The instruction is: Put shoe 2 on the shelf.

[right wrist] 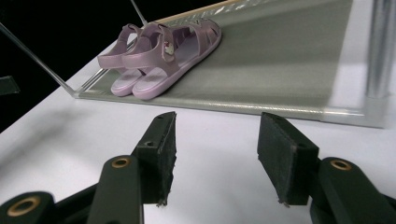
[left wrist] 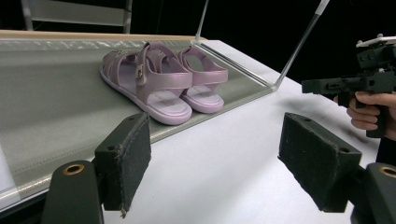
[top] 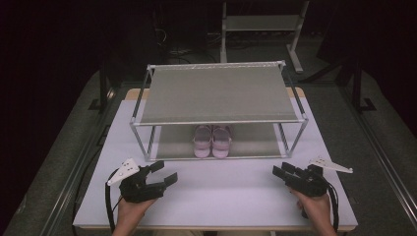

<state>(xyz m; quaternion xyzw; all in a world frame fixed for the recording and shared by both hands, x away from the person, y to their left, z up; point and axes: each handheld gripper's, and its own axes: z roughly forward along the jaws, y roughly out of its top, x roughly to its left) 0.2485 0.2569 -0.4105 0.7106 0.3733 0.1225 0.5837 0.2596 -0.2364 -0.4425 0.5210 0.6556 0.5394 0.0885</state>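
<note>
My left gripper point(top: 166, 173) and right gripper point(top: 281, 172) hover over the white tabletop point(top: 221, 191), both gaping wide and empty. The pink sandals point(top: 212, 141) sit side by side on the rack's point(top: 216, 93) lower shelf.

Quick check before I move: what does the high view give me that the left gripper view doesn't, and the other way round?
High view alone: the rack's top shelf, the whole white table, and the left gripper held in a hand, jaws apart.

Left gripper view alone: a close look along its own open pads and the sandal straps.

Both: the pair of pink sandals side by side on the lower shelf, and the right gripper, empty, above the table.
</note>
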